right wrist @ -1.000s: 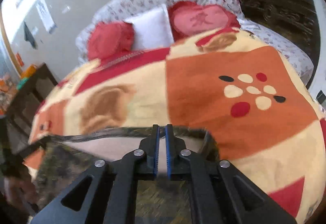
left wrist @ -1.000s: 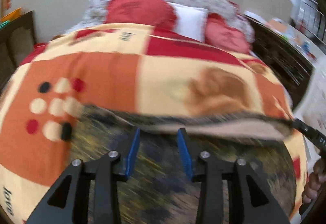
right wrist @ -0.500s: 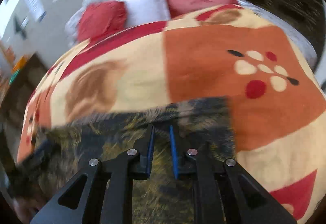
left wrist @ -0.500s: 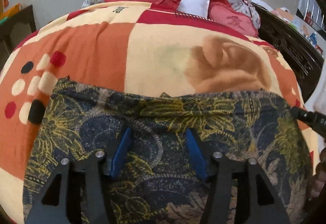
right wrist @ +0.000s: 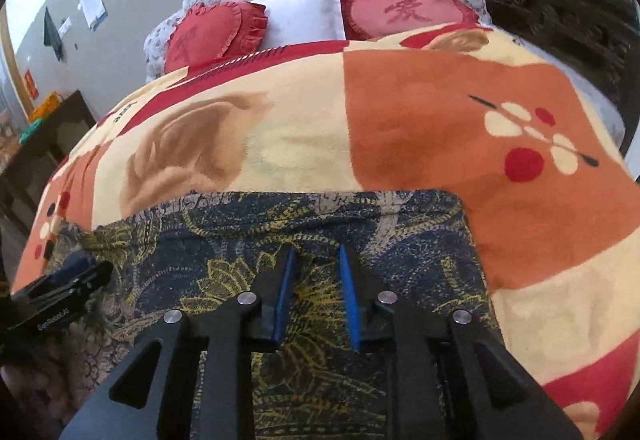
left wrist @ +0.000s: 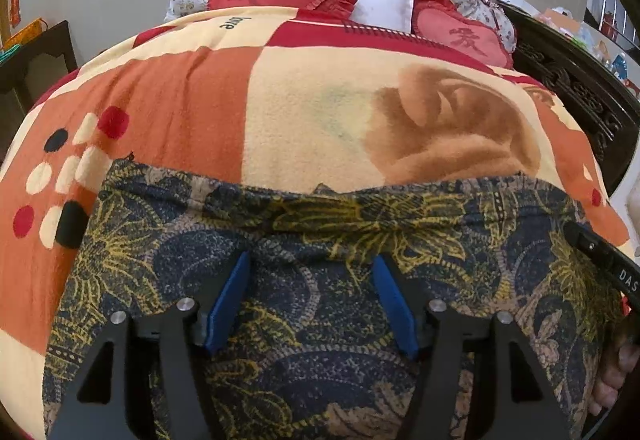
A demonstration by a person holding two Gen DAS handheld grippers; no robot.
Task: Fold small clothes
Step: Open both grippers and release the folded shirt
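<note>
A: Where does the garment lie?

B: The dark floral-print garment (left wrist: pixel 320 320) lies spread flat on the checked blanket (left wrist: pixel 280 100) covering the bed, well short of the red heart cushions (right wrist: pixel 216 32).

A: And the claws?

B: The left claw (left wrist: pixel 312 276) is opening, pads well apart over the cloth, gripping nothing. The right claw (right wrist: pixel 316 268) is also opening, its gap narrower, with cloth beneath but not pinched.
</note>
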